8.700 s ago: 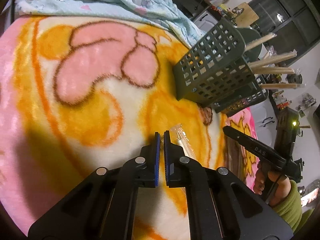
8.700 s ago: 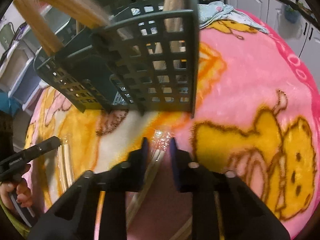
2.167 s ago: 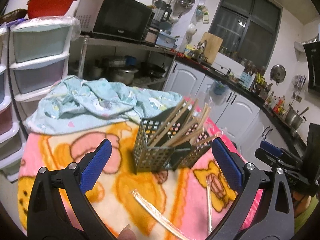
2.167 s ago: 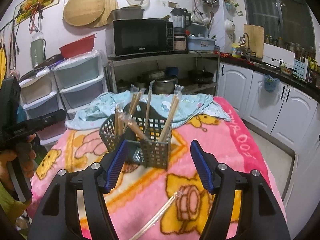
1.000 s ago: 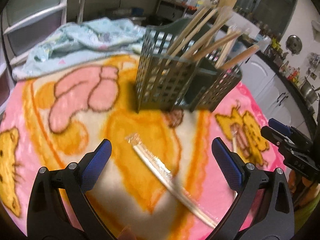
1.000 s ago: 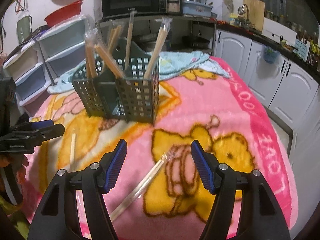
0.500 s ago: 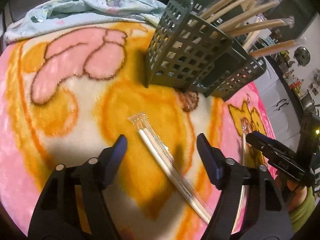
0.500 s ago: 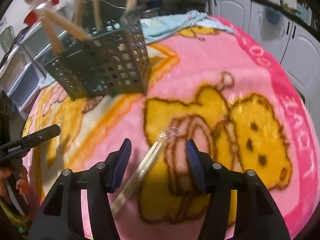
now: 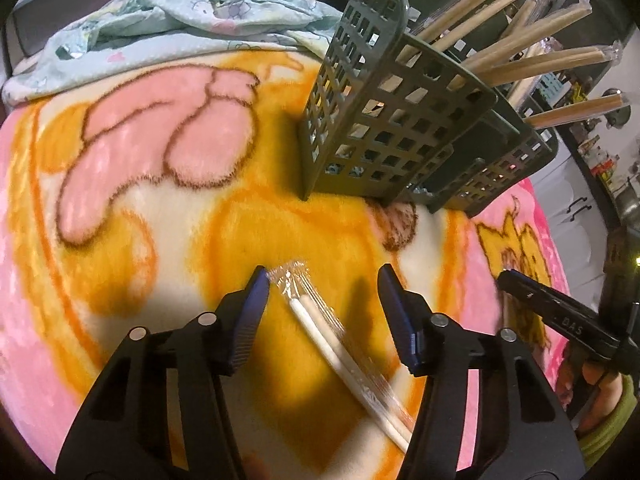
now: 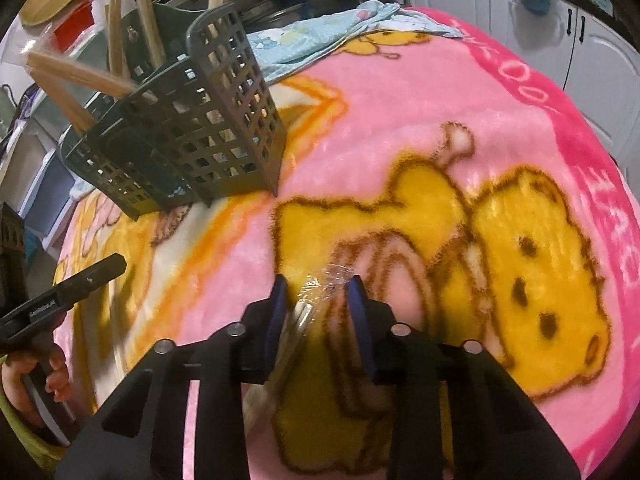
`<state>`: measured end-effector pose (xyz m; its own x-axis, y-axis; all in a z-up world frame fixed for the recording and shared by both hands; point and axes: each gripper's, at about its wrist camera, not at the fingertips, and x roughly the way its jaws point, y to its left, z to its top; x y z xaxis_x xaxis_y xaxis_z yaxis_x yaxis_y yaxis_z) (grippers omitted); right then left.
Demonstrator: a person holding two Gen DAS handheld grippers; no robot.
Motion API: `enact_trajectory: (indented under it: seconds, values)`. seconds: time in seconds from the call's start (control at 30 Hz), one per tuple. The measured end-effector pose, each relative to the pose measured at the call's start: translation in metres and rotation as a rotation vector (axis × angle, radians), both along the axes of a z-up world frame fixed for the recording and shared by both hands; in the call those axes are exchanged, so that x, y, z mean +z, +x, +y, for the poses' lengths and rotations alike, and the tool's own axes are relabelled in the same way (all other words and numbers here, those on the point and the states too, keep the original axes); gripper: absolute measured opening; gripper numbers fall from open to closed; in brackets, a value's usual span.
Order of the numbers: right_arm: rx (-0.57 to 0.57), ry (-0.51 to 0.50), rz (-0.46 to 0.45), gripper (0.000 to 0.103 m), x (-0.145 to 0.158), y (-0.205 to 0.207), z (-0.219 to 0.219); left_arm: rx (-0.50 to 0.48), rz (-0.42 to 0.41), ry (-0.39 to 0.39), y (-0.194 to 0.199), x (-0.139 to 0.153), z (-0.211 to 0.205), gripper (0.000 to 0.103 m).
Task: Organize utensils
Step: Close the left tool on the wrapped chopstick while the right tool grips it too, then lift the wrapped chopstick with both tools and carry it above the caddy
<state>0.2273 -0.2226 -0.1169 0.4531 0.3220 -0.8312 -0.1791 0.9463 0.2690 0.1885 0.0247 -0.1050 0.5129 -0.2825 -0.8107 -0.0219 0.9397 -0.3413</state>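
While the left gripper (image 9: 322,300) has just been closing, its jaws stand open around wrapped chopsticks (image 9: 344,354) lying on the blanket (image 9: 120,208) before the basket (image 9: 400,128). Seen from the right wrist, the right gripper (image 10: 318,304) has narrowed, unclamped, around another wrapped pair (image 10: 304,312).

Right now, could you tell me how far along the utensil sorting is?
Done: several wrapped chopstick pairs already stand in the caddy. In hand: nothing is gripped yet. The left gripper and right gripper have just been closing, each around a wrapped pair lying on the blanket, pads not yet pressing. Left: grip both pairs and drop them in.
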Motion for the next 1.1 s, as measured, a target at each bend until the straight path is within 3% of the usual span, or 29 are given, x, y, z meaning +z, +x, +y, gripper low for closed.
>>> enact_trajectory:
  seconds: [0.23, 0.5, 0.67, 1.1]
  values:
    - [-0.023, 0.011, -0.008, 0.009, 0.0, -0.002, -0.005, 0.016, 0.006, 0.063, 0.01, 0.0, 0.001, 0.023]
    - [-0.005, 0.019, -0.05, 0.008, 0.017, -0.013, 0.0, -0.005, 0.002, 0.08, 0.011, -0.002, 0.009, 0.005]
    - [0.009, 0.023, -0.106, 0.007, 0.038, -0.02, 0.002, -0.002, -0.038, 0.035, -0.002, 0.01, 0.017, 0.004]
    - [0.066, 0.025, -0.3, 0.007, 0.111, -0.046, 0.01, -0.06, -0.252, -0.01, -0.031, 0.092, 0.005, 0.003]
